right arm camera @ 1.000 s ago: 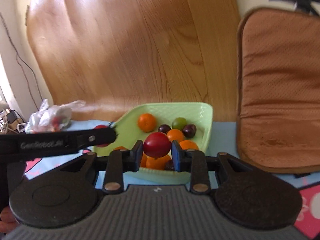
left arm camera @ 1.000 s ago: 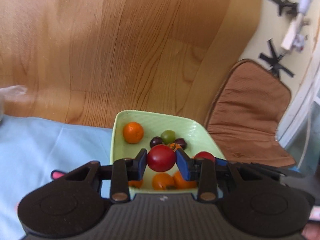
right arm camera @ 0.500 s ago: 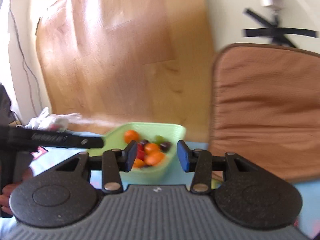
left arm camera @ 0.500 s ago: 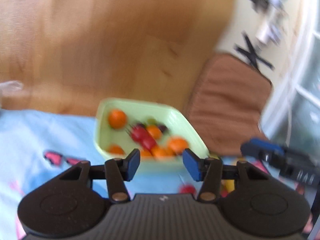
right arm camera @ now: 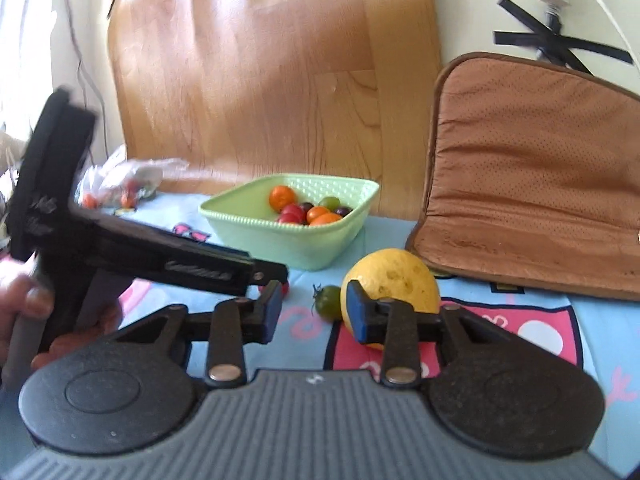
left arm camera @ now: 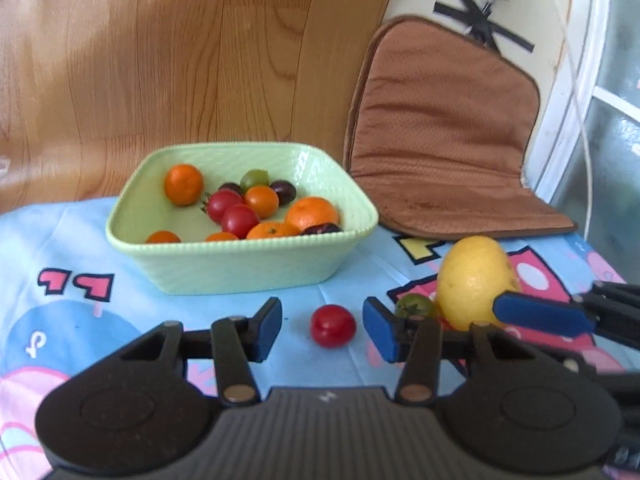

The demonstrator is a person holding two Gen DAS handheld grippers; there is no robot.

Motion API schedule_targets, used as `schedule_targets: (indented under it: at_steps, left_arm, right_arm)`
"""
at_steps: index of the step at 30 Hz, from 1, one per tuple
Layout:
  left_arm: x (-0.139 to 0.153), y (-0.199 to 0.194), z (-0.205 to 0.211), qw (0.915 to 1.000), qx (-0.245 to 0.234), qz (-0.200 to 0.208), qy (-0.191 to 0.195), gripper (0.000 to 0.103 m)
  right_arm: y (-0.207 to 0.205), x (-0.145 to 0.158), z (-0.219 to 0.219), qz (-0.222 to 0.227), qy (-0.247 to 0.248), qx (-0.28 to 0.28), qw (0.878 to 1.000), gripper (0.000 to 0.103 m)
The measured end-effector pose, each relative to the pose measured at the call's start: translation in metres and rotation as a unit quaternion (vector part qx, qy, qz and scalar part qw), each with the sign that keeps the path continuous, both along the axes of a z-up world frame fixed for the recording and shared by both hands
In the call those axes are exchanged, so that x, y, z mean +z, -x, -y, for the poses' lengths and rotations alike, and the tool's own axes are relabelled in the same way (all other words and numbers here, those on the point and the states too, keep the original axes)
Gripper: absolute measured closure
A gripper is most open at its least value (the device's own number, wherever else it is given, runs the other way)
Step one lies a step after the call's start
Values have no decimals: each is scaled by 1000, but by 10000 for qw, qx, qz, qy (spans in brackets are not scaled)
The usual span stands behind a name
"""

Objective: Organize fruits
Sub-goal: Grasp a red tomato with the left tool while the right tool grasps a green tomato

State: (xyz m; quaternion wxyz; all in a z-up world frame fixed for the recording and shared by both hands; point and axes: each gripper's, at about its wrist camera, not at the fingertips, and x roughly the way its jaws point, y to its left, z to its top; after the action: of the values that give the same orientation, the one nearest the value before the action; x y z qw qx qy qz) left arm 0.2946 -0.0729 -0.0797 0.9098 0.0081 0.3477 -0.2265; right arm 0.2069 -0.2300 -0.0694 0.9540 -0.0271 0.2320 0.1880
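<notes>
A light green bowl (left arm camera: 256, 264) on the blue patterned cloth holds several small oranges, red tomatoes and dark plums; it also shows in the right wrist view (right arm camera: 288, 236). My left gripper (left arm camera: 322, 330) is open and empty, with a red tomato (left arm camera: 333, 325) on the cloth between its fingertips. A green tomato (left arm camera: 414, 306) and a large yellow lemon (left arm camera: 474, 276) lie to its right. My right gripper (right arm camera: 314, 312) is open and empty, facing the green tomato (right arm camera: 329, 300) and the lemon (right arm camera: 396, 280).
A brown cushion (left arm camera: 444, 136) leans on the wall behind right of the bowl. A wooden board (left arm camera: 180, 52) stands behind the bowl. A clear plastic bag with fruit (right arm camera: 120, 188) lies at the far left. The left gripper body (right arm camera: 132, 256) crosses the right view.
Both grippers held a red tomato over the bowl, opened and let them go into it, then pulled back and down to the cloth in front of the bowl.
</notes>
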Motion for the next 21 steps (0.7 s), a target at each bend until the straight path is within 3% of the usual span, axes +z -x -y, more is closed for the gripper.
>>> schedule_targets:
  at_steps: [2,5,7,10,12,18,19,21]
  left_arm:
    - [-5,-2,4,9999,-39,-99,-10,75]
    - [-3,7,6,9999,-49,29,-158,76]
    - [-1,16,2,9997,-31,49,-251,76]
    - [3,36,-13,9995,36,90,-287,76]
    - [4,52,-27,9996,113,119,-228,76]
    - [-3,99,-74,9976,680,92,4,76]
    - [-3,106,-80,9968,788,138,48,76]
    - [-5,115,-92,9949,965,190,235,76]
  right_arm:
    - [-1,-3,-5,-1,240,87,9997,70]
    - [-5,-8,-18,84,805,235,9964,76]
    - [-5,-7,-31,423,1550,518,9856,76]
    - [-16,-3,-48,659,2828,1208,9493,76]
    - [-33,1,-53,287,3325,1732,9266,76]
    - [-82,1,-68,-1087,4052,2582,8702,74]
    - [-87,1,-71,-1289,4141,2691,8599,66]
    - [-95,-1,-73,-1548,4377,2825,8394,62]
